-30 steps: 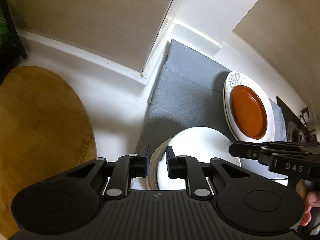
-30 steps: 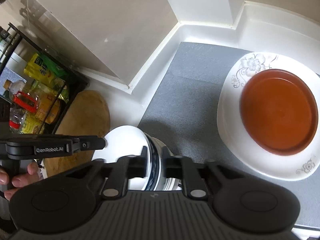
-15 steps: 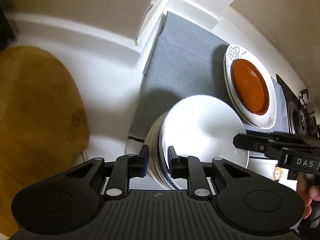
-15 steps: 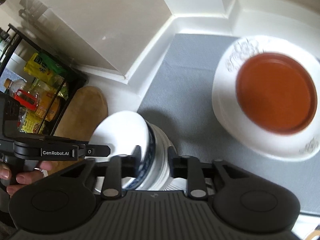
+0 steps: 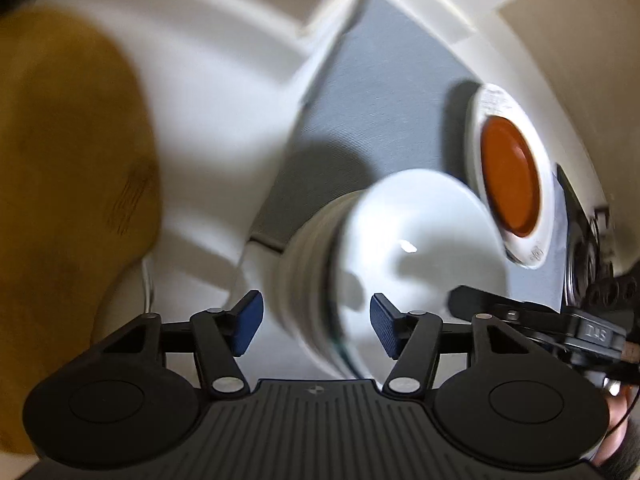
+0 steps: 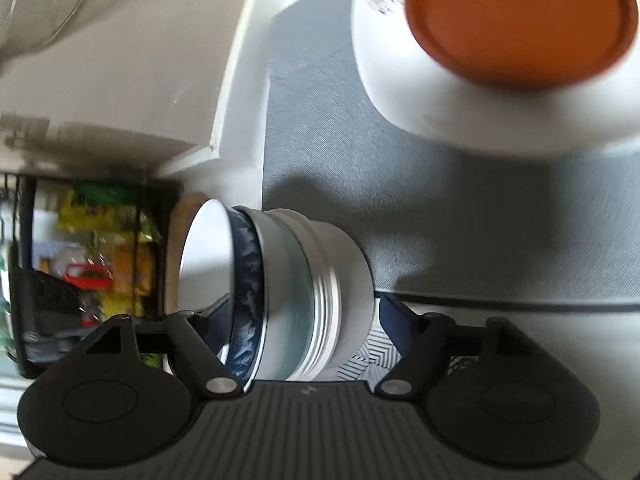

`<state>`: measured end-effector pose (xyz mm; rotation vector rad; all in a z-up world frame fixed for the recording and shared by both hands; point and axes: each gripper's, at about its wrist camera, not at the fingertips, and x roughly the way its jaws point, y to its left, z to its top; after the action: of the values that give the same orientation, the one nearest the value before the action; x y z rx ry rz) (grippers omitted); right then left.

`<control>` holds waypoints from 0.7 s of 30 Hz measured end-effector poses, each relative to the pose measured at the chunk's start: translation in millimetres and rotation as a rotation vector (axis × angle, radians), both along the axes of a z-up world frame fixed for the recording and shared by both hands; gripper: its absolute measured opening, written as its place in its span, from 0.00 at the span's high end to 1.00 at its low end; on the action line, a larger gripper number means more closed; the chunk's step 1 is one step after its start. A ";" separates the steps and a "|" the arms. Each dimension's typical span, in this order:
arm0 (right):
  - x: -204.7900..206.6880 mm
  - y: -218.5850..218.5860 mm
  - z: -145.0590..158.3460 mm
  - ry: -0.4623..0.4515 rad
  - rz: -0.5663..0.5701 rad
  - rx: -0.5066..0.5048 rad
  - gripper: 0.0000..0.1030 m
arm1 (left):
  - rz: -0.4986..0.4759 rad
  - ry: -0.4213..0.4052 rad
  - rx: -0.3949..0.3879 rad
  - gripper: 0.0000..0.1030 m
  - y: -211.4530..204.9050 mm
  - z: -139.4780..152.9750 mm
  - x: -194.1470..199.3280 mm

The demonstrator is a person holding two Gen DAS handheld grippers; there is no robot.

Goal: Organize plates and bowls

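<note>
On grey mat (image 6: 328, 128) | bowl stack (image 6: 288, 292) upright—mouths up | both tools just released—jaws clear.

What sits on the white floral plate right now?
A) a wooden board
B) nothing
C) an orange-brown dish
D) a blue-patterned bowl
C: in both wrist views the orange-brown dish lies on the white floral plate, which rests on the grey mat, apart from the stack of bowls.
</note>
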<state>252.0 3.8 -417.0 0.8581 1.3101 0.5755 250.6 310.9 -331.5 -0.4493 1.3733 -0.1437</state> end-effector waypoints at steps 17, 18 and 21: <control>-4.9 -10.2 6.0 -0.031 -0.043 0.063 0.42 | -0.048 0.002 -0.058 0.62 -1.1 -1.1 0.5; -5.3 -11.0 5.4 -0.025 -0.051 0.067 0.42 | -0.051 -0.002 -0.050 0.62 -2.3 -0.4 -0.1; -6.9 -10.4 6.8 -0.020 -0.060 0.068 0.43 | -0.054 -0.012 -0.027 0.63 -6.2 3.2 -2.1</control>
<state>245.1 -6.7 -410.2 0.9424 1.2479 0.5828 248.5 304.7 -328.3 -0.4333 1.3736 -0.2088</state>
